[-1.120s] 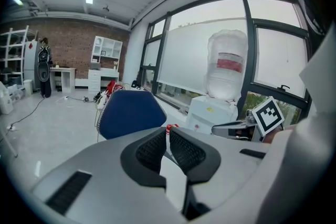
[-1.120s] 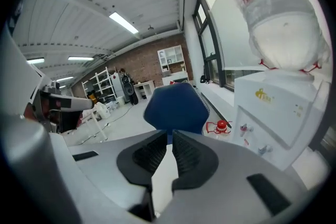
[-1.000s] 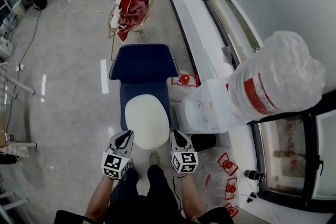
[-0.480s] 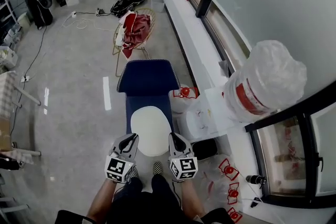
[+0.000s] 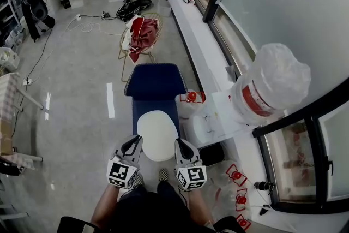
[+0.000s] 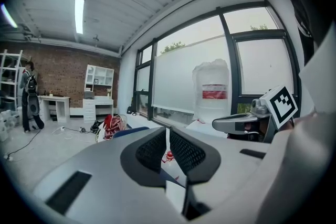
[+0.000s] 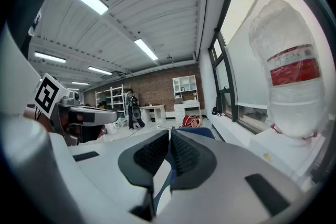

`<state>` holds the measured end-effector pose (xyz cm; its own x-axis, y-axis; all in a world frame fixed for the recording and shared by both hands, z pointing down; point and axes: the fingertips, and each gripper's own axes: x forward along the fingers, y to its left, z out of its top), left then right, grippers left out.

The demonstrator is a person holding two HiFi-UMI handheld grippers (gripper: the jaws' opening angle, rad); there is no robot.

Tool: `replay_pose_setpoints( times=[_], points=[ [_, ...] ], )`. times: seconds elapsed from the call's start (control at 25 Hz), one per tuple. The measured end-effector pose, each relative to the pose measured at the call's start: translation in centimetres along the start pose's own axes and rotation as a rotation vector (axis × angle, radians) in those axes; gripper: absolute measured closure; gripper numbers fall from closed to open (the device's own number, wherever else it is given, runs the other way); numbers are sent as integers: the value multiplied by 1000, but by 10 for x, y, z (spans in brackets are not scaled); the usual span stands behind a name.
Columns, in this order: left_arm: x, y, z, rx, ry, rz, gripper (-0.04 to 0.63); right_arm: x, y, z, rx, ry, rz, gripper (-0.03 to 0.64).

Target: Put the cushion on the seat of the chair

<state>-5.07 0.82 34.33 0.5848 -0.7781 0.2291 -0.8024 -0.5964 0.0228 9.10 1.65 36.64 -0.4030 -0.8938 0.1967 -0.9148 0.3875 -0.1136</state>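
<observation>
Both closed and empty: left tongs (image 5: 133, 142) and right tongs (image 5: 179, 143) are lifting up and back from the white oval cushion (image 5: 157, 135). It stays flat on the seat of the blue padded chair (image 5: 154, 82). Placement looks done.

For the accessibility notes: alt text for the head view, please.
A white cushion lies on the seat of a blue chair, seen from above. The left gripper and right gripper hover shut and empty by its near edge.
</observation>
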Motion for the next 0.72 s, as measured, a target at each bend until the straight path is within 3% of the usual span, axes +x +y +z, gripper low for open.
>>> replay_pose_setpoints(
  times=[0.28, 0.72],
  points=[
    [-10, -8, 10, 46, -11, -28, 558, -8, 8, 13, -34, -28, 6, 578],
    [-9, -5, 14, 32, -21, -30, 558, -13, 7, 11, -41, -18, 6, 578]
  ],
)
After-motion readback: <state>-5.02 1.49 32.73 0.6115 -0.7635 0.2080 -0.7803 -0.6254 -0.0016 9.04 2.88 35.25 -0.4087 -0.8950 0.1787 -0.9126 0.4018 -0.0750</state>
